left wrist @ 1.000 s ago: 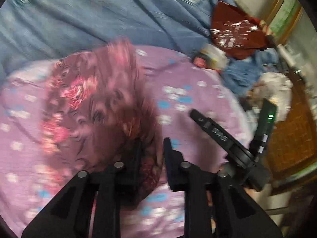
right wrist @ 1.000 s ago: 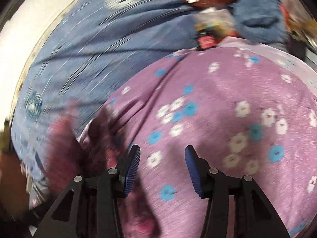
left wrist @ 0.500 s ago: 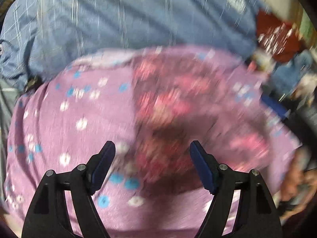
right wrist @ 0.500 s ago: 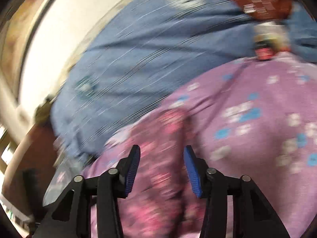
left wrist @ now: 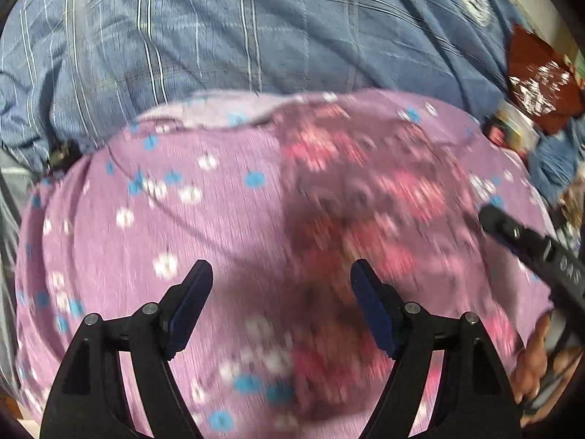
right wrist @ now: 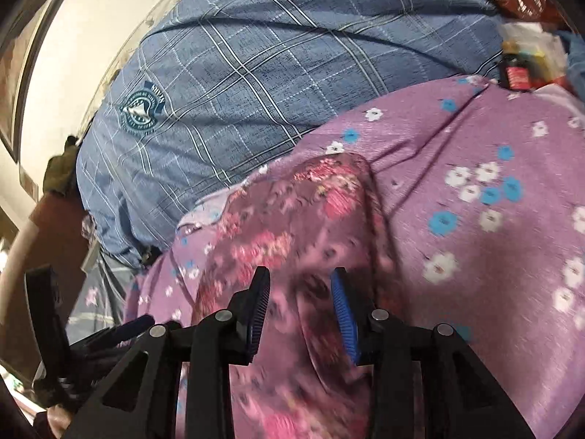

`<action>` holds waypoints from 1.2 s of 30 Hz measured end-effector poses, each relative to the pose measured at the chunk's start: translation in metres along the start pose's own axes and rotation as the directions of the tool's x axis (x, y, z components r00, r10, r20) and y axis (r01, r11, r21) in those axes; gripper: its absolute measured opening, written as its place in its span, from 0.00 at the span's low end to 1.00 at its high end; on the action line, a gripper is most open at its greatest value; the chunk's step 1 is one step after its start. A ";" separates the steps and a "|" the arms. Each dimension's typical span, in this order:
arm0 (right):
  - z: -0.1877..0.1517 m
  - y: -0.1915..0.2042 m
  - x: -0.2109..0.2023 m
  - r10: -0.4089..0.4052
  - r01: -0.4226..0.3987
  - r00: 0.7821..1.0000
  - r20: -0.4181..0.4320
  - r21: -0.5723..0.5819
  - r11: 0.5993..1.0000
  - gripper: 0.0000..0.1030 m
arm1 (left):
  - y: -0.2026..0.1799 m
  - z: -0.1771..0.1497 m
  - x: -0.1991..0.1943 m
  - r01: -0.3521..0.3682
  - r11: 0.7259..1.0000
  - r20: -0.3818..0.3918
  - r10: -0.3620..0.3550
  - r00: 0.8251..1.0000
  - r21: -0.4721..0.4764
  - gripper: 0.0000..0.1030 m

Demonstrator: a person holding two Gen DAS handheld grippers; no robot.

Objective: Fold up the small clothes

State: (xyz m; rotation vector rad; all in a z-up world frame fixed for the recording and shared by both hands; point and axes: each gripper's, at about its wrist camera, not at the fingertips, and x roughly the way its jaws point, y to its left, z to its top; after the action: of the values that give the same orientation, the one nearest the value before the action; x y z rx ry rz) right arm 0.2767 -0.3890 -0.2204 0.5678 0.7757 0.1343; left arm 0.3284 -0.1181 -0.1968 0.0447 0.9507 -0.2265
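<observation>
A small dark floral garment point(left wrist: 365, 190) lies on the purple flowered sheet point(left wrist: 146, 237), blurred by motion. My left gripper point(left wrist: 281, 292) hangs open and wide above the garment's near left edge, with nothing between its pads. In the right wrist view the same garment point(right wrist: 292, 219) stretches away from my right gripper point(right wrist: 301, 303). Its jaws stand half apart just over the cloth, and the pads do not visibly press on it. The right gripper's finger point(left wrist: 526, 245) shows at the garment's right edge, with a hand point(left wrist: 533, 373) behind it.
A blue plaid blanket point(left wrist: 256, 36) covers the bed beyond the sheet point(right wrist: 475, 256). At the far right lie a dark red bag point(left wrist: 537, 84), a small bottle point(right wrist: 515, 73) and other clutter. A pale wall point(right wrist: 91, 36) rises on the left.
My left gripper let go of the garment, opened wide and swung across it. The garment now lies down on the sheet. My right gripper narrowed its jaws and came over the garment.
</observation>
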 end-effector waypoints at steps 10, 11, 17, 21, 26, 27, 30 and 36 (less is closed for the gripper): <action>0.003 0.017 0.052 -0.249 0.244 0.967 -0.049 -0.095 0.965 0.36 | -0.015 0.012 0.051 -0.041 0.999 -0.049 0.042 0.998 0.011 0.77; 0.001 0.023 0.047 -0.265 0.260 0.964 -0.025 -0.117 0.959 0.38 | -0.015 0.010 0.042 -0.042 0.999 -0.028 0.043 0.999 0.022 0.77; -0.007 0.059 -0.005 -0.298 0.337 0.934 0.199 -0.211 0.917 0.53 | -0.006 -0.006 -0.010 -0.028 1.000 0.073 0.028 0.997 0.008 0.77; -0.013 0.074 -0.023 -0.338 0.417 0.892 0.300 -0.257 0.872 0.54 | -0.003 -0.015 -0.039 -0.026 0.999 0.108 0.023 0.994 0.024 0.77; -0.019 0.079 -0.042 -0.338 0.443 0.873 0.351 -0.284 0.850 0.54 | -0.007 -0.024 -0.065 -0.025 0.999 0.133 0.019 0.991 0.038 0.77; -0.020 0.080 -0.045 -0.337 0.446 0.871 0.357 -0.287 0.848 0.54 | -0.007 -0.024 -0.067 -0.024 0.999 0.133 0.018 0.991 0.039 0.78; -0.023 0.081 -0.051 -0.342 0.459 0.863 0.372 -0.296 0.837 0.54 | -0.011 -0.025 -0.072 -0.026 0.999 0.137 0.019 0.990 0.044 0.78; -0.024 0.067 -0.046 -0.352 0.455 0.873 0.338 -0.303 0.837 0.56 | -0.010 -0.022 -0.056 0.000 1.000 0.092 -0.003 0.996 0.028 0.78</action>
State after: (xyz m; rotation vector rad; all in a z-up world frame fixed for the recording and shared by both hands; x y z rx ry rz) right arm 0.2334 -0.3367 -0.1696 0.0413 0.5682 -0.1891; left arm 0.2776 -0.1154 -0.1639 0.0593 0.8563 -0.2413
